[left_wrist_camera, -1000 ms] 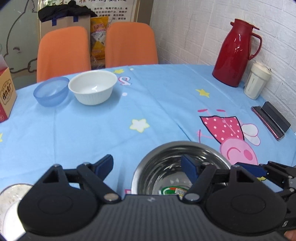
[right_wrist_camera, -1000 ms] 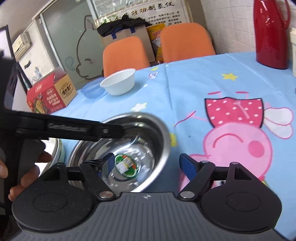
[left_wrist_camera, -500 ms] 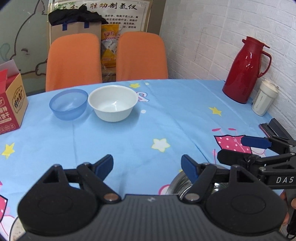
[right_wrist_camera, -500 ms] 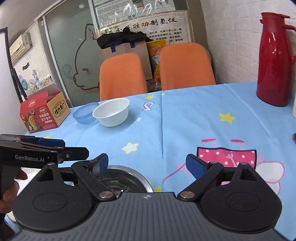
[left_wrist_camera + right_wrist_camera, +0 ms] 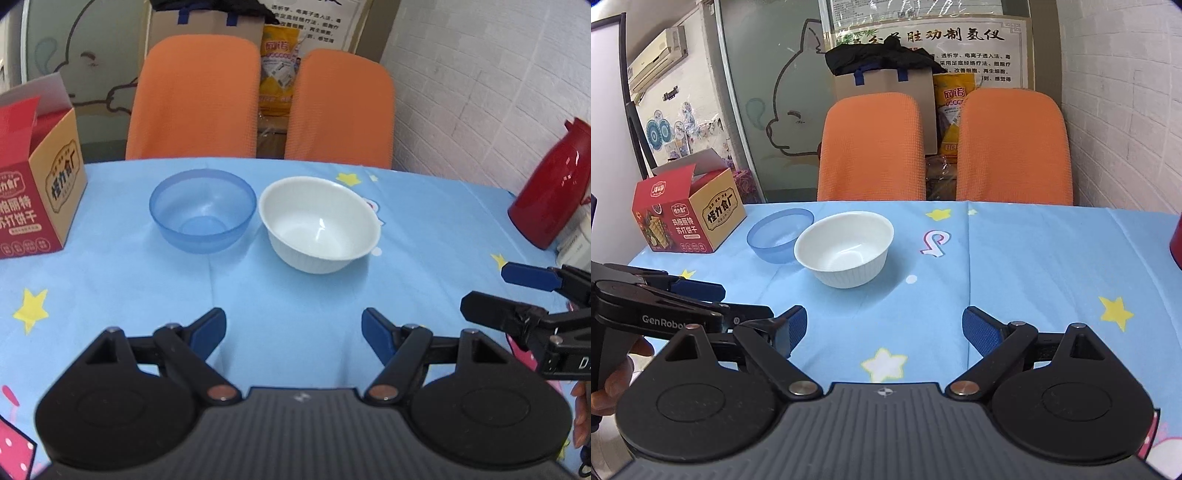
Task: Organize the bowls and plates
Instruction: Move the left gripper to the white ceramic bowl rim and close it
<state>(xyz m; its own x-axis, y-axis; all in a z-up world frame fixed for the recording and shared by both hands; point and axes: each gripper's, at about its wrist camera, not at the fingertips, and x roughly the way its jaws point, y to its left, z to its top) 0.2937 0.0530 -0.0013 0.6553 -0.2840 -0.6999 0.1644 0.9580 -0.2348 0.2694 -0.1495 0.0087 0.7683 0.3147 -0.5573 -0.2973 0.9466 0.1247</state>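
Observation:
A clear blue bowl [image 5: 202,210] and a white bowl [image 5: 320,223] stand side by side on the blue tablecloth near the table's far edge. They also show in the right wrist view, the blue bowl [image 5: 778,235] left of the white bowl [image 5: 845,248]. My left gripper [image 5: 294,330] is open and empty, short of the two bowls. My right gripper [image 5: 883,329] is open and empty, short and right of the white bowl. Each gripper shows at the edge of the other's view.
A red and orange snack box [image 5: 35,197] stands at the far left of the table. A red thermos [image 5: 554,192] and a white cup [image 5: 576,243] stand at the right by the brick wall. Two orange chairs [image 5: 258,107] stand behind the table.
Both grippers have risen and moved forward from the steel bowl near the front edge toward the far bowls. The steel bowl has dropped out of both views.

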